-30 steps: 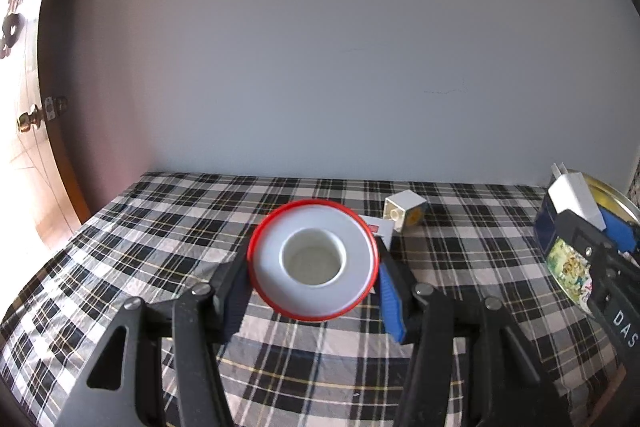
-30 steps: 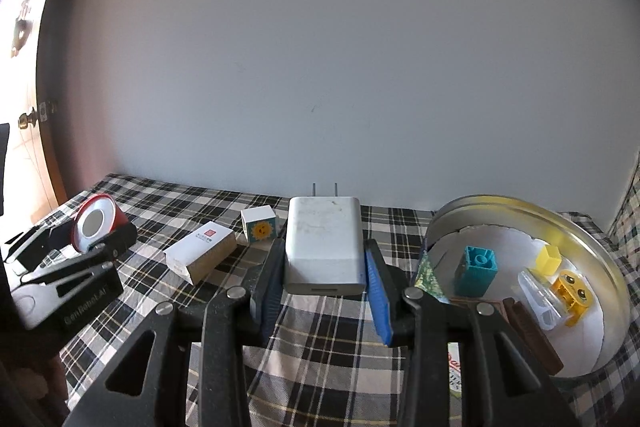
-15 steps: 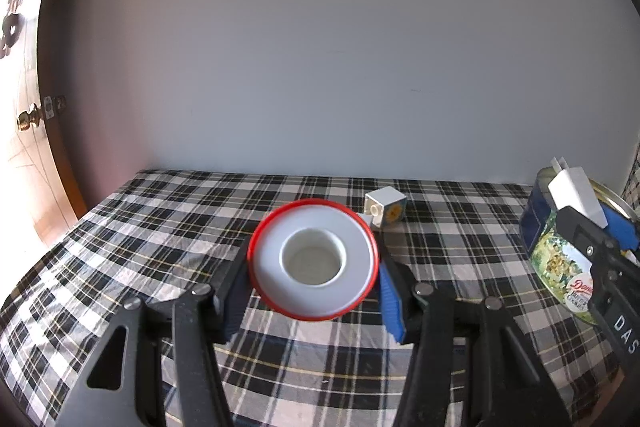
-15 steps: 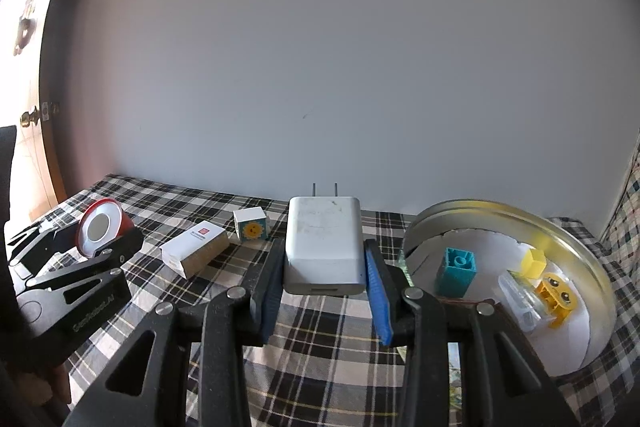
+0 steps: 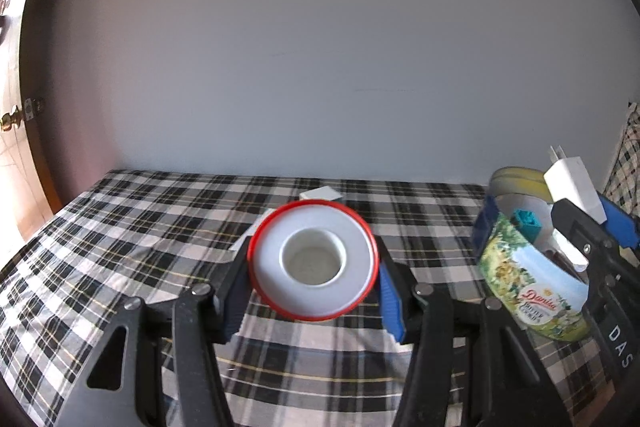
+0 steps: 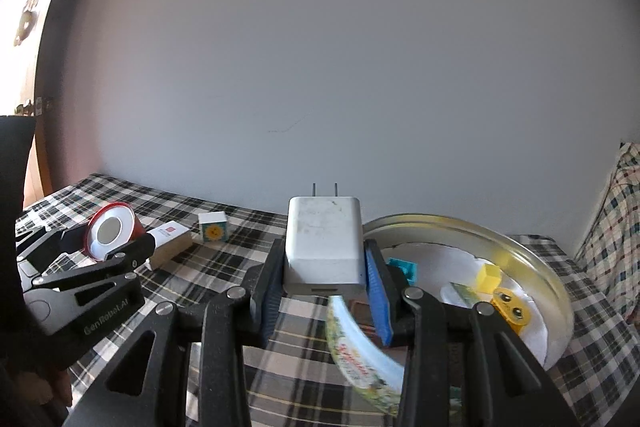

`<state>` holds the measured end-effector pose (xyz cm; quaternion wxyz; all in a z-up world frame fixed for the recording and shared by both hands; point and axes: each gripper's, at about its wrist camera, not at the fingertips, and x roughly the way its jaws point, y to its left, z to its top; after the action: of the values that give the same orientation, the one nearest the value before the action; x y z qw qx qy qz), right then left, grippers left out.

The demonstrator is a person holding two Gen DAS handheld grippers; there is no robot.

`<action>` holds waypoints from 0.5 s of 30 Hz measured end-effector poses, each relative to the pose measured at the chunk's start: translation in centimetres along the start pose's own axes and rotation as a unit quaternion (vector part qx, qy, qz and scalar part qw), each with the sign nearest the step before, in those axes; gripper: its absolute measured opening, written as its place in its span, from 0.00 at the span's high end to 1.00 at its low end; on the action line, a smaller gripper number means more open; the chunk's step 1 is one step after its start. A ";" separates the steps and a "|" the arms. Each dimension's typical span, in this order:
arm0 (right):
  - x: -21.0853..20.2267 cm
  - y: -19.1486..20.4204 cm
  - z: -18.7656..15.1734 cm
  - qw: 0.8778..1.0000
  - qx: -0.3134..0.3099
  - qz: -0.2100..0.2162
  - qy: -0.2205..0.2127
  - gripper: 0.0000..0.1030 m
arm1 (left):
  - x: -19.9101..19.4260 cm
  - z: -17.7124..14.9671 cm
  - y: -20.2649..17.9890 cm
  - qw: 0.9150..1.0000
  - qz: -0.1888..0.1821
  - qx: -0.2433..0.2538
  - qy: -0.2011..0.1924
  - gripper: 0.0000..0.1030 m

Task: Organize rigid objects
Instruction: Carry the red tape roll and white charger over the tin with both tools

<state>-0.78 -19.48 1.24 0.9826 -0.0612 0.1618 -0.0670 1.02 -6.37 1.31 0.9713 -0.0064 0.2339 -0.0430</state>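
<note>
My left tool (image 5: 314, 293) was clamped on a red-rimmed white tape roll (image 5: 313, 259), one pad against each side of the rim, with the roll's open core facing the camera and the roll held clear of the checked cloth (image 5: 160, 235) that covered the bench. My right tool (image 6: 325, 281) was clamped on a white wall charger (image 6: 323, 245), its two prongs pointing away from me and its pads pressed against the two side faces. The charger sat just above the near rim of the round cookie tin (image 6: 532, 251), which stood open on the cloth at my right. Inside the tin lay a teal block (image 6: 404, 269), a small yellow block (image 6: 490, 277) and a yellow piece with two dark holes (image 6: 510, 311); a curved printed strip from the tin wall crossed in front of the right tool. On the cloth to the left of the charger lay a white carton with a red mark (image 6: 170, 241) and, just beside it, a white cube with a sun print (image 6: 214, 227), both apart from the tin. In the left wrist view only a corner of a white item showed behind the roll, and I could not tell which one it was.
</note>
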 end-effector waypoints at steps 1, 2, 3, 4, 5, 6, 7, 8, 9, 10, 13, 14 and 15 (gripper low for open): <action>0.0 -0.4 0.0 1.000 0.002 -0.002 -0.001 0.61 | 0.1 0.0 -0.4 1.000 -0.002 0.001 0.000 0.48; -0.1 -0.7 0.0 1.000 0.003 -0.004 -0.001 0.61 | 0.1 0.1 -0.8 1.000 -0.004 0.002 0.000 0.48; -0.1 -1.1 0.0 1.000 0.004 -0.005 -0.002 0.61 | 0.1 0.1 -1.1 1.000 -0.006 0.003 -0.002 0.48; -0.2 -1.4 0.0 1.000 0.005 -0.008 -0.003 0.61 | 0.0 0.2 -1.4 1.000 -0.008 0.003 -0.004 0.48; -0.2 -1.7 0.0 1.000 0.005 -0.010 -0.004 0.61 | 0.0 0.3 -1.8 1.000 -0.011 0.003 -0.006 0.48; -0.3 -2.1 0.0 1.000 0.006 -0.012 -0.006 0.61 | -0.1 0.3 -2.1 1.000 -0.012 0.003 -0.008 0.48; -0.3 -2.4 0.0 1.000 0.005 -0.016 -0.007 0.61 | -0.1 0.4 -2.5 1.000 -0.015 0.004 -0.009 0.48; -0.4 -2.7 0.0 1.000 0.004 -0.019 -0.008 0.61 | -0.1 0.6 -2.9 1.000 -0.017 0.007 -0.011 0.48; -0.4 -3.0 0.0 1.000 0.003 -0.023 -0.010 0.61 | -0.1 0.6 -3.2 1.000 -0.018 0.008 -0.012 0.48; -0.4 -3.3 0.0 1.000 0.002 -0.026 -0.011 0.61 | 0.0 0.7 -3.4 1.000 -0.019 0.009 -0.013 0.48; -0.4 -4.4 0.0 0.999 0.008 -0.035 -0.012 0.61 | 0.0 1.0 -4.2 1.000 -0.025 0.010 -0.015 0.48; -0.3 -4.8 0.1 0.999 0.012 -0.036 -0.012 0.61 | 0.0 1.1 -4.6 0.999 -0.028 0.012 -0.016 0.48; -0.3 -5.2 0.1 0.999 0.016 -0.038 -0.012 0.61 | -0.1 1.1 -4.9 0.999 -0.030 0.012 -0.018 0.48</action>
<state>-1.60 -24.58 2.18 0.9820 -0.0527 0.1467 -0.1064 1.05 -11.20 2.54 0.9736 -0.0023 0.2157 -0.0753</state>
